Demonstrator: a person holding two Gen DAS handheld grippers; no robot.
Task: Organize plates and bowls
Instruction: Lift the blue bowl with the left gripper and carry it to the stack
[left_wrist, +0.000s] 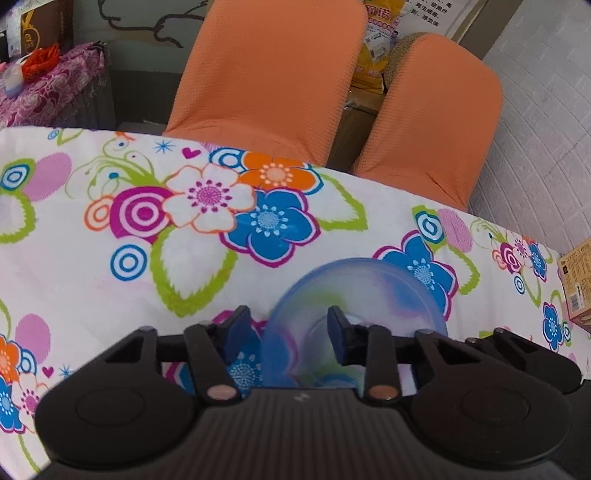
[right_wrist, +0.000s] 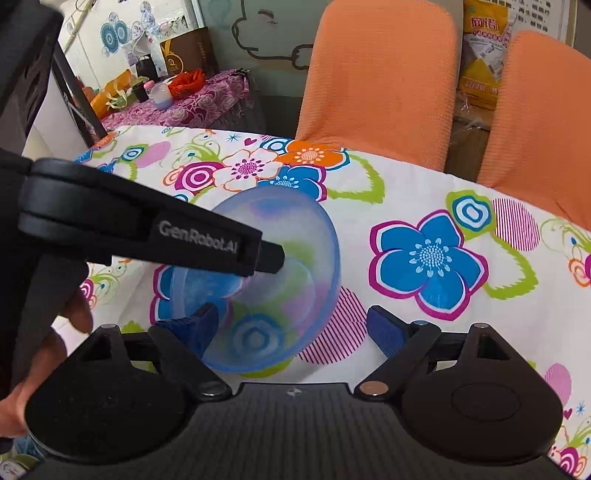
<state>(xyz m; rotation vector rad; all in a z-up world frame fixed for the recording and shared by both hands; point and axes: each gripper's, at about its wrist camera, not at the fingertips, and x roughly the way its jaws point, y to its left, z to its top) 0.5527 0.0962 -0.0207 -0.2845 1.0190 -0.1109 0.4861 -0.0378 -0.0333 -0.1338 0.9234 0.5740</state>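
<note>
The left tool reaches in from nine o'clock with its fingers spread either side of the rim of a translucent pale-blue plastic bowl, not clamped; the bowl looks tilted over a second bowl of the same kind on the table with the floral cloth. The right tool waits apart just beside it at six o'clock. It seems a stacking step, which next calls for settling the bowl squarely.
</note>
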